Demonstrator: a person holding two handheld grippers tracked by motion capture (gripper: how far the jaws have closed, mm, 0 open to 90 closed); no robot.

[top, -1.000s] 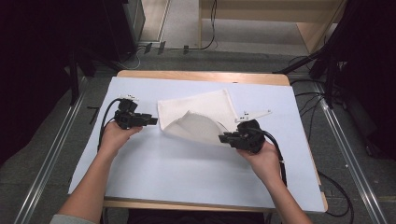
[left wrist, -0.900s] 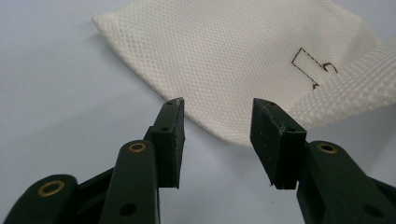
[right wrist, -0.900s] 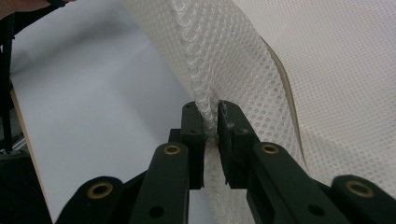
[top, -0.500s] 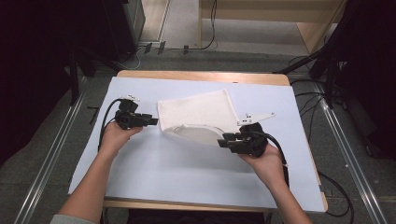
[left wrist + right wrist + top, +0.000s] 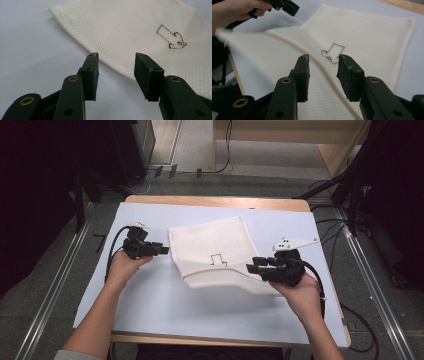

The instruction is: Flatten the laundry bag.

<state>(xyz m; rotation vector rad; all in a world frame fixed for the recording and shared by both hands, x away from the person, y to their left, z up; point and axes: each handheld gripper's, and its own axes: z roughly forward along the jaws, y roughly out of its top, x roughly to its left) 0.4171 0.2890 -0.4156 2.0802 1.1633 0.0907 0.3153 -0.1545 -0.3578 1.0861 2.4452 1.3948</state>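
Observation:
A cream mesh cloth (image 5: 215,245) with a dark stitched arrow mark (image 5: 217,260) lies on the table, its near part folded over. My left gripper (image 5: 162,250) is open at the cloth's left edge (image 5: 120,67), the pads on either side of it without touching. My right gripper (image 5: 252,266) hovers at the near right edge and is open. Its jaws have just been opening, and nothing is pinched between them. In the right gripper view they (image 5: 323,61) stand above the cloth (image 5: 367,35), near the arrow (image 5: 333,56), with the left gripper (image 5: 287,6) beyond.
A pale blue mat (image 5: 150,310) covers the wooden table (image 5: 215,201). Metal rails run down both sides on the floor. Cables (image 5: 360,320) trail from the grippers, and dark equipment stands at the far left.
The right gripper opened, let go of the cloth's raised fold and drew a little to the right. The fold dropped flatter onto the cloth. The left gripper kept still.

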